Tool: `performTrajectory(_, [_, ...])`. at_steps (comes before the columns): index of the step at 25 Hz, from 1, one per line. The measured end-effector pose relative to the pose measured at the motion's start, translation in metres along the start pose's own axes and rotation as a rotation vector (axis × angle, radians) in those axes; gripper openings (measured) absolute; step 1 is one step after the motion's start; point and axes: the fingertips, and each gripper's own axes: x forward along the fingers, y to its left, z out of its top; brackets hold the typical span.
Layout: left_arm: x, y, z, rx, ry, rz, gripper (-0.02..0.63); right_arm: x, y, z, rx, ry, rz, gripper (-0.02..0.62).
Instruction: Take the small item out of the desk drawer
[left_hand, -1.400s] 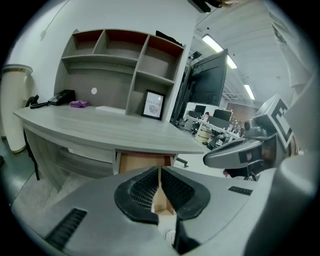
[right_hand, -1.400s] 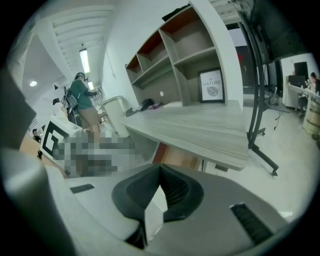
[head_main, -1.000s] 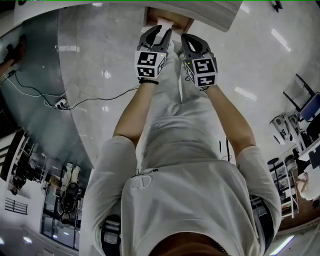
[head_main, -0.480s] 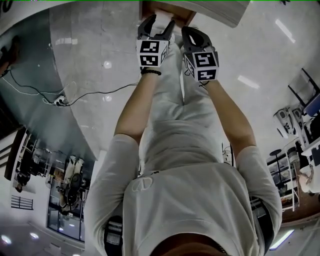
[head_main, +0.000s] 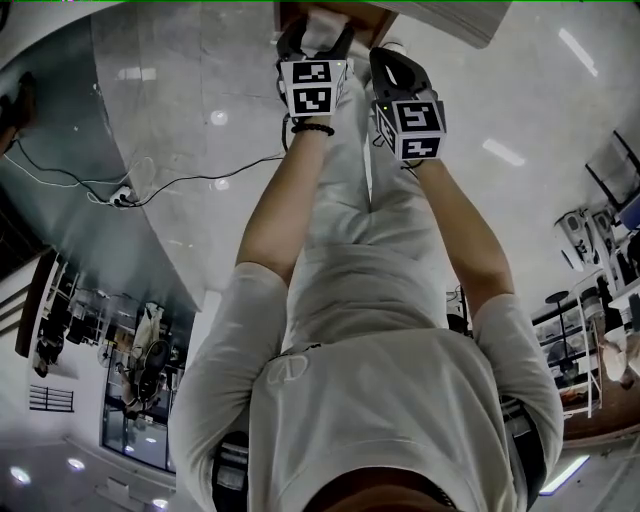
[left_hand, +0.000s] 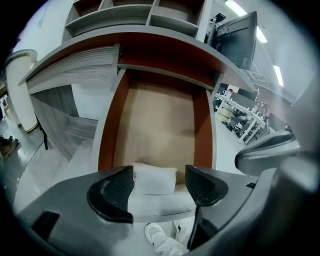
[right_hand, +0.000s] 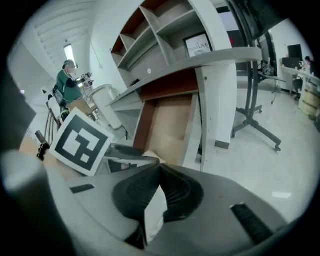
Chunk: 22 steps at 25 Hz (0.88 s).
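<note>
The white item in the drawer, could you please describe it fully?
The white item is small, blocky and soft-looking, perhaps folded cloth. It lies flat at the near end of the open drawer, on its tan floor. It sits between the left gripper's jaws, which have just been opening; neither pad visibly presses it.

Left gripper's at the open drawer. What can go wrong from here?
1. The left gripper has just been opening its jaws; the white item stands between them, unpressed, at the near end of the drawer, so a closing jaw might catch the front wall.
2. The right gripper, shut, hangs close beside; they could bump.
</note>
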Motion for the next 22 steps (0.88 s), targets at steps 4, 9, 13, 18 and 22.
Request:
performTrajectory(4, [0.006, 0.001, -0.004, -0.007, 0.019, 0.016, 0.33, -0.001, -0.004, -0.009, 0.018, 0.006, -0.007, 0.002])
performTrajectory(9, [0.013, -0.002, -0.007, 0.019, 0.059, 0.039, 0.33, 0.002, -0.01, -0.016, 0.038, 0.007, -0.01, 0.002])
performTrajectory(13, [0.014, -0.002, -0.005, 0.072, 0.09, 0.047, 0.33, 0.001, -0.008, -0.018, 0.049, 0.001, -0.002, 0.002])
performTrajectory(18, [0.019, 0.001, -0.002, 0.082, 0.119, 0.061, 0.347, -0.002, -0.014, -0.025, 0.07, 0.005, -0.012, 0.002])
performTrajectory(22, [0.025, 0.001, -0.009, 0.12, 0.177, 0.092, 0.382, 0.0, -0.014, -0.026, 0.078, 0.005, -0.011, 0.002])
